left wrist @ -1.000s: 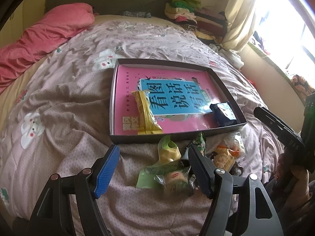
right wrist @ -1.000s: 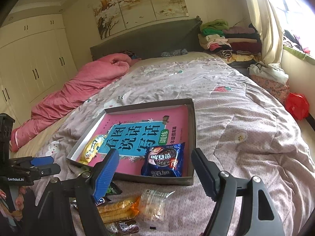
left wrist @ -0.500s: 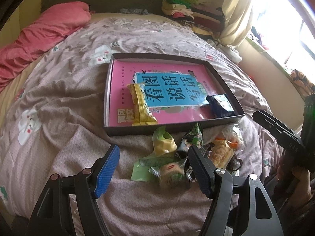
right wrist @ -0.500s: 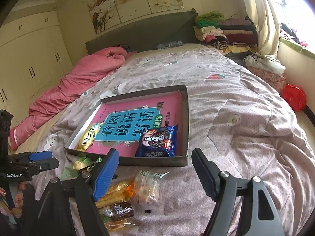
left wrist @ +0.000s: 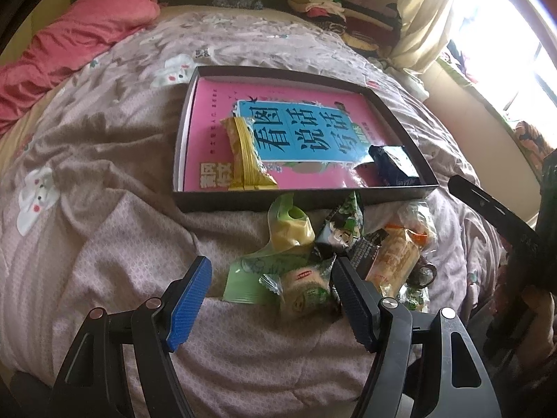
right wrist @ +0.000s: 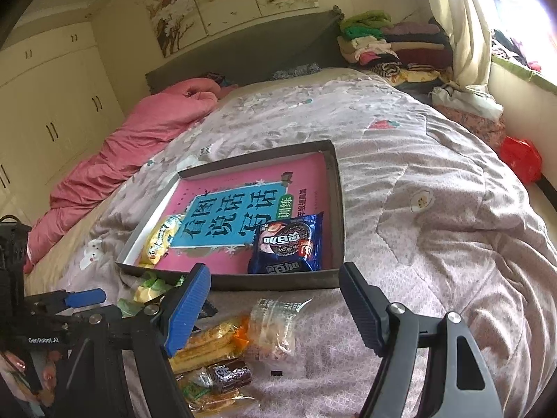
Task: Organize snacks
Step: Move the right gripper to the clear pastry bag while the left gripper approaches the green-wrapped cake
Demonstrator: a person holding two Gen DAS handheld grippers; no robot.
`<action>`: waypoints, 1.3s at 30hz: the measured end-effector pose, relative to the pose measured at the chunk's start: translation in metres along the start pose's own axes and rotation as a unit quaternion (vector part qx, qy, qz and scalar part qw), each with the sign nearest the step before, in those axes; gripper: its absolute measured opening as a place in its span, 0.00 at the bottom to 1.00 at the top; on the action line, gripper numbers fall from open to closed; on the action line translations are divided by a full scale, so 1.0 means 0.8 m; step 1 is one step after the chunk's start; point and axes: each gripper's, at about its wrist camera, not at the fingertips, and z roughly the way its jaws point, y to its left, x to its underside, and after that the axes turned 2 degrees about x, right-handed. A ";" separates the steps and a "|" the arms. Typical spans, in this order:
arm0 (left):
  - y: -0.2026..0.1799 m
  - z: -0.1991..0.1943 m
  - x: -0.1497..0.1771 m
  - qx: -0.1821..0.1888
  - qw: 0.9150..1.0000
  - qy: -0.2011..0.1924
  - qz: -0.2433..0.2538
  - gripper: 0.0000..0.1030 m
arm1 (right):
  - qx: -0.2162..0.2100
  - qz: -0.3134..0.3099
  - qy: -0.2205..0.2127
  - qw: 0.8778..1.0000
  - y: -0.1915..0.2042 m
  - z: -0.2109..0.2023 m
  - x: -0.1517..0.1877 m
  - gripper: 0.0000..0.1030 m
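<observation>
A dark shallow tray [left wrist: 299, 202] lies on the bed with a pink book [left wrist: 216, 111] in it. On the book are a yellow snack packet [left wrist: 247, 153] at the left and a blue cookie packet [right wrist: 289, 244] at the right. Several loose snacks are piled in front of the tray. My left gripper [left wrist: 271, 271] hangs open over that pile, with a green packet [left wrist: 243, 278] and a small wrapped cake [left wrist: 306, 289] between its pads, untouched. My right gripper [right wrist: 275, 271] is open above a clear packet [right wrist: 275, 327] and an orange one [right wrist: 205, 345], just short of the tray's front wall [right wrist: 278, 280].
A mauve quilt [left wrist: 104, 209] covers the bed, with a pink duvet [left wrist: 69, 45] bunched at its far left. Folded clothes [right wrist: 390, 48] are stacked by the headboard near a curtain and window. A wardrobe [right wrist: 52, 104] stands on the left, and a red bag [right wrist: 522, 160] lies beside the bed.
Both views have tipped downward: the tray sits higher in each frame and more of the snack pile shows under the fingers. Neither gripper's opening has changed.
</observation>
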 end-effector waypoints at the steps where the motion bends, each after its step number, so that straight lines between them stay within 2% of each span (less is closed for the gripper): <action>1: 0.000 0.001 0.001 0.001 1.000 0.001 -0.001 0.72 | 0.003 0.000 0.001 1.000 0.000 0.000 0.000 0.74; 8: -0.002 0.006 0.002 0.006 1.000 0.008 0.000 0.72 | 0.037 -0.012 0.015 0.999 0.006 0.007 -0.009 0.74; 13: -0.009 0.007 0.002 0.007 1.000 0.010 0.007 0.72 | 0.040 -0.007 0.036 0.999 0.006 0.019 -0.006 0.74; 26: -0.018 0.015 -0.006 -0.010 1.000 0.023 0.010 0.72 | 0.045 0.007 0.054 0.997 0.008 0.031 0.004 0.74; 39: -0.009 0.027 0.005 0.005 0.999 0.035 -0.019 0.72 | 0.053 0.015 0.065 0.996 -0.002 0.032 0.014 0.74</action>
